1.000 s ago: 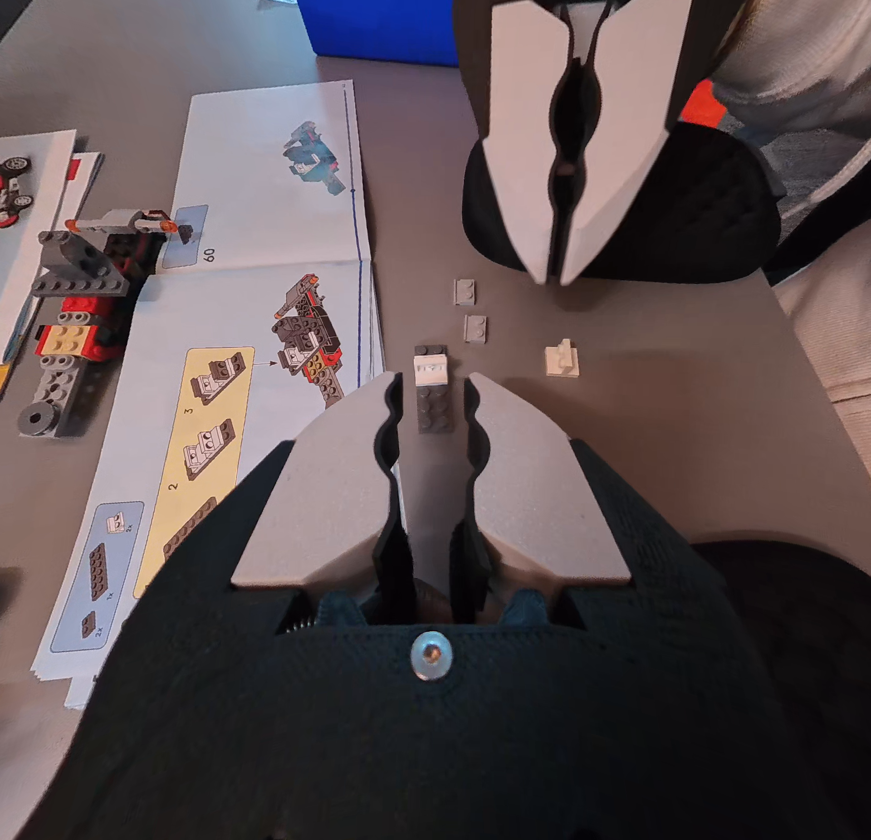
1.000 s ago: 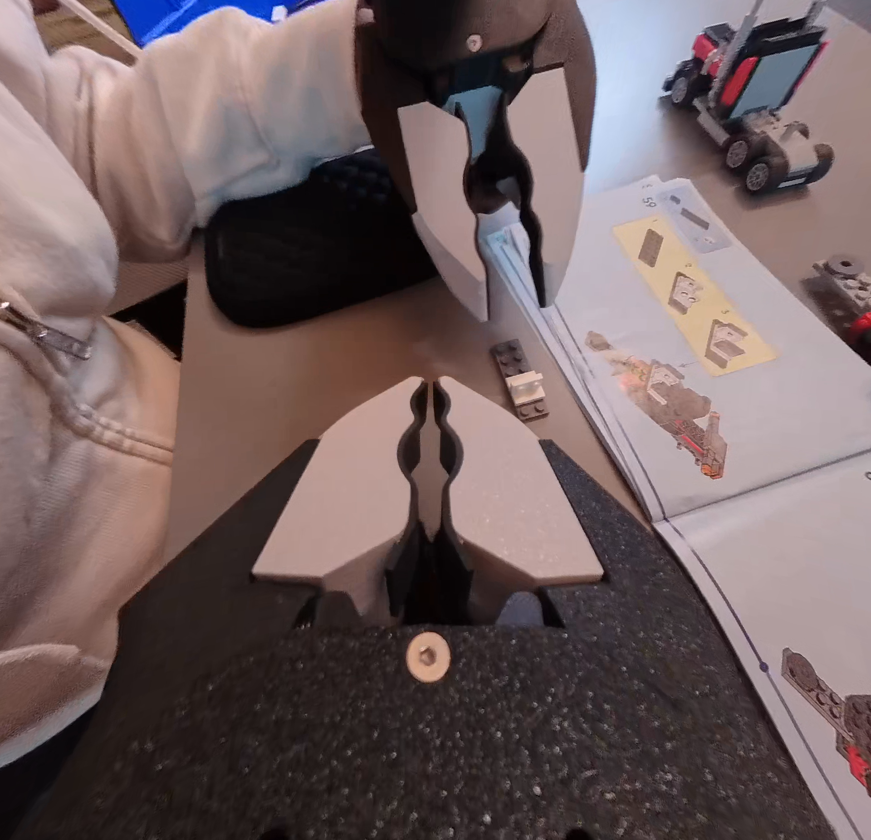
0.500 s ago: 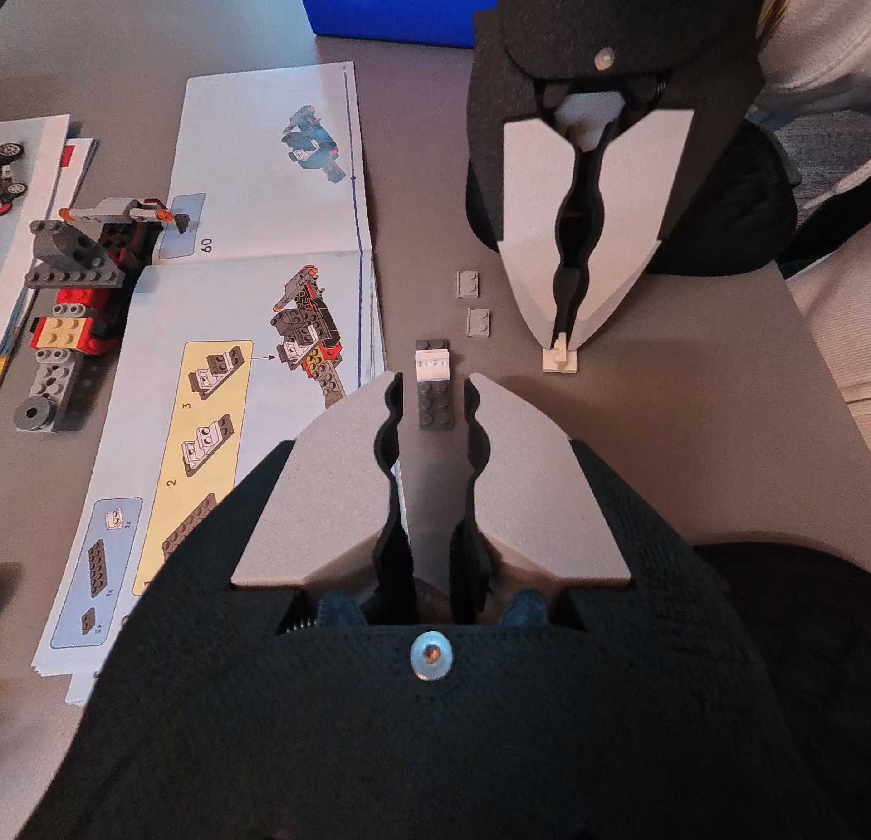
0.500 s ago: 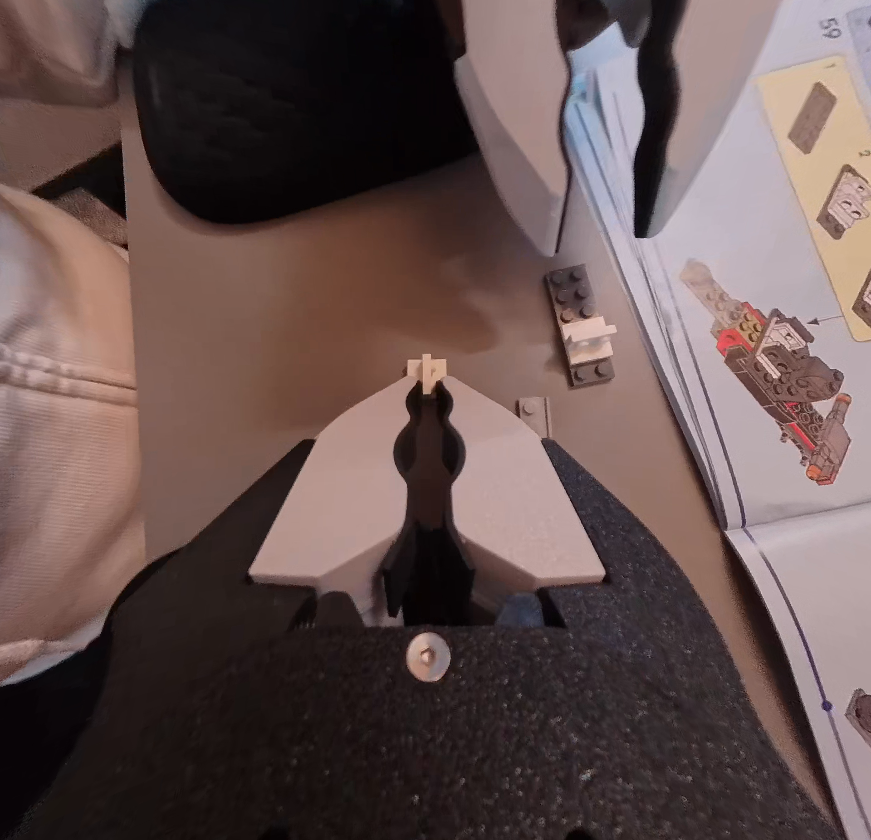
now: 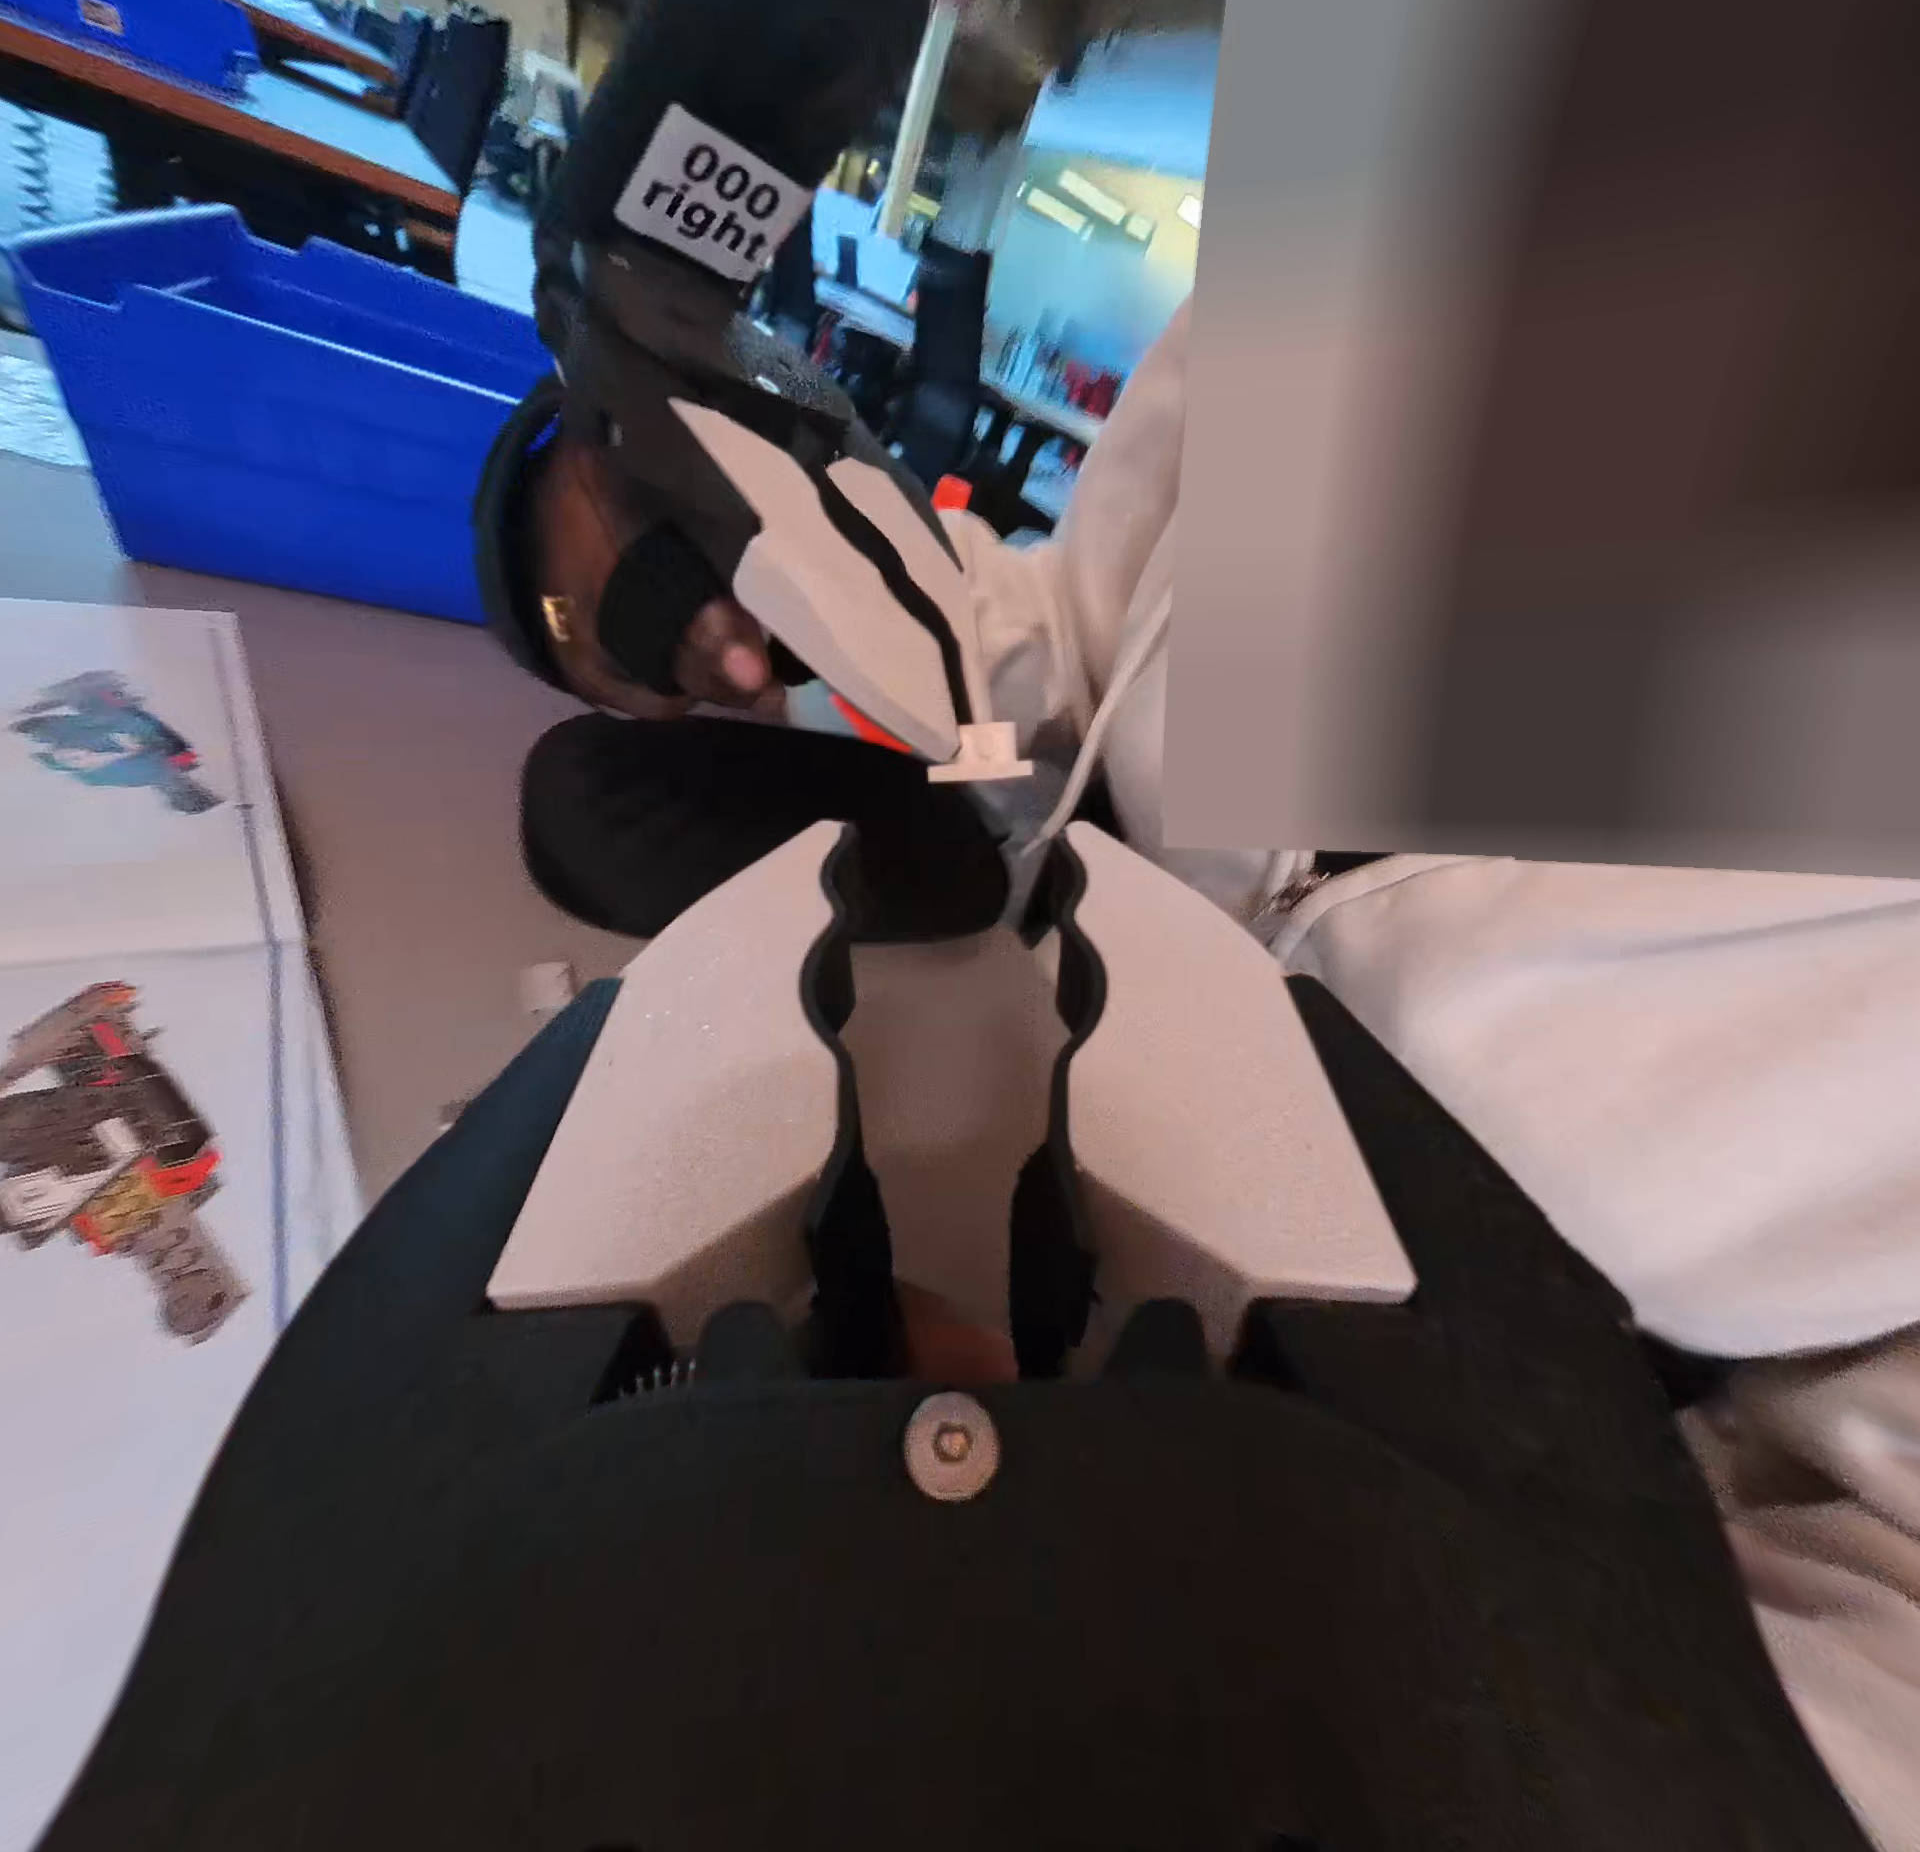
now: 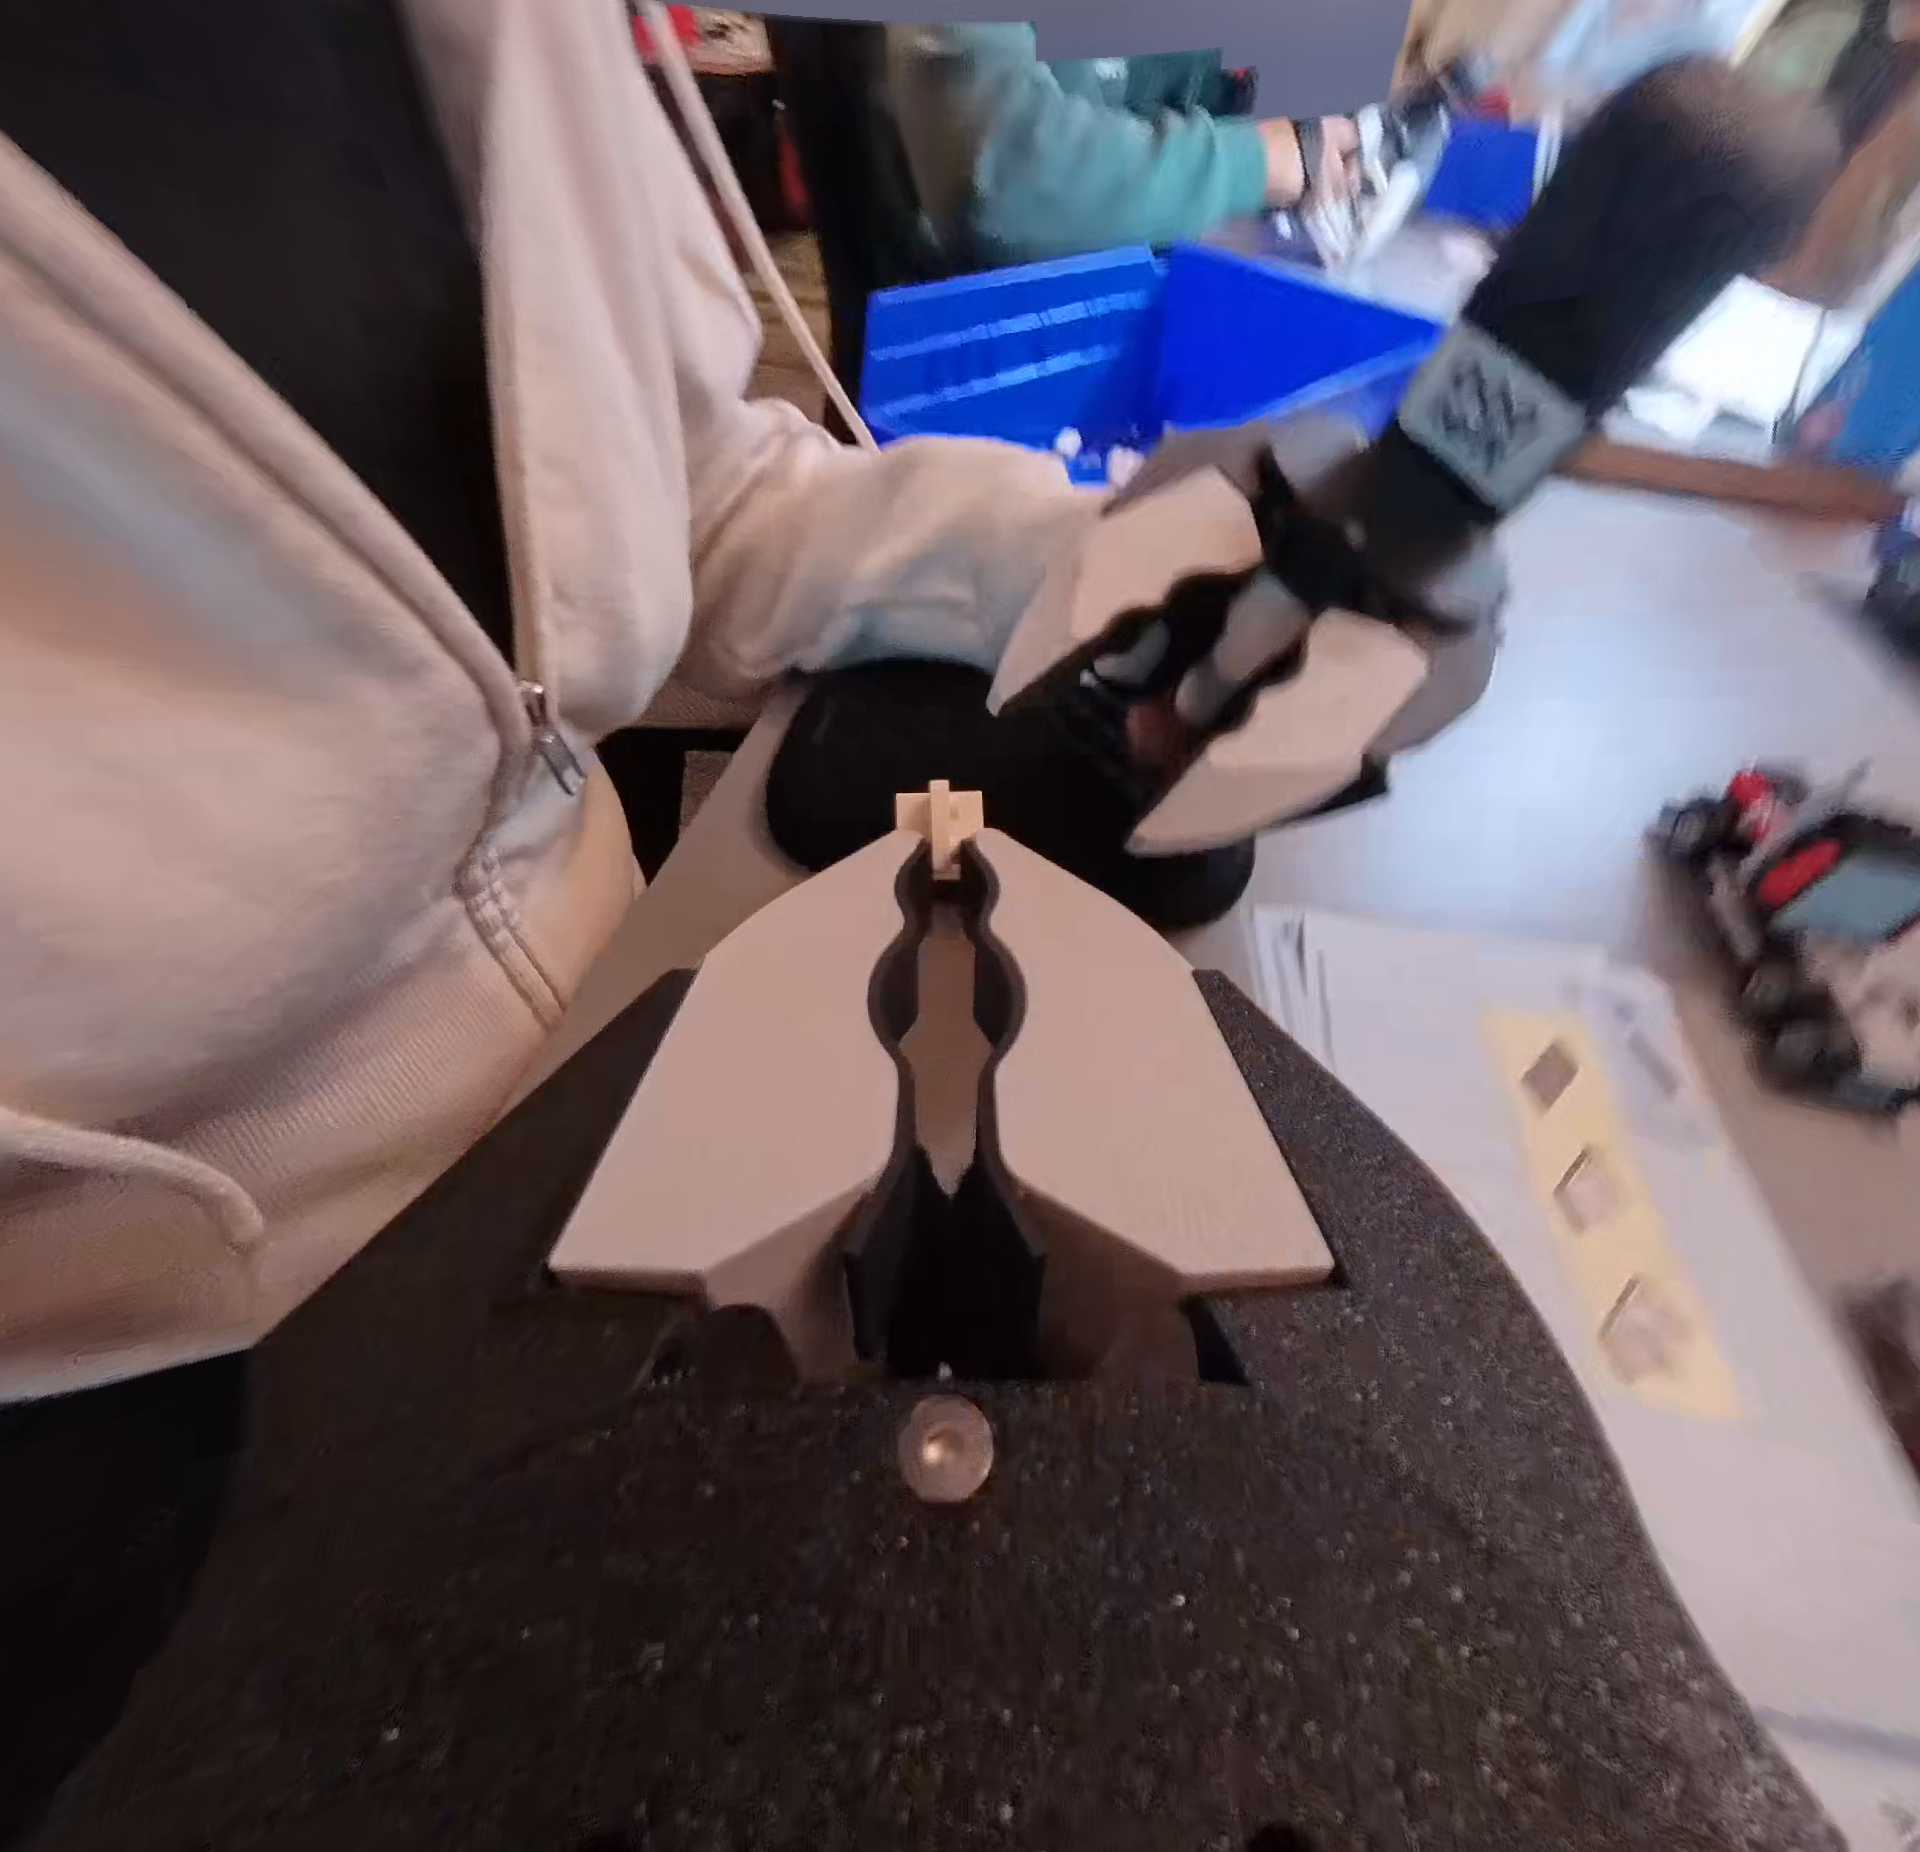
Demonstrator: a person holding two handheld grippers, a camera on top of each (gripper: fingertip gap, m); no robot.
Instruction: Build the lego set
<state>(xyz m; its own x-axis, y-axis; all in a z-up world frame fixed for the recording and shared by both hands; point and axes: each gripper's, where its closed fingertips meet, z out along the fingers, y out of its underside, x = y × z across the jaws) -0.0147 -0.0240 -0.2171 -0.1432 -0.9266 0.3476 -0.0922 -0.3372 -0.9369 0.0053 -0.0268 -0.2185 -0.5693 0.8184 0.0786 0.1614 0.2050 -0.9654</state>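
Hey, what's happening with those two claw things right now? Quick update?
Right gripper shut on small white piece, lifted. Left gripper open, empty. Nothing between them.

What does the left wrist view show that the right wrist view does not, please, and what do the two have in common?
Only the left wrist view shows the left claw head-on, open and empty, and the hand gripping the right tool.

Only the right wrist view shows the built truck model on the table and the zipper of the cream hoodie.

Both show the right claw shut on the small white piece, held up off the table, plus the open instruction booklet, the blue bin and the black pad.
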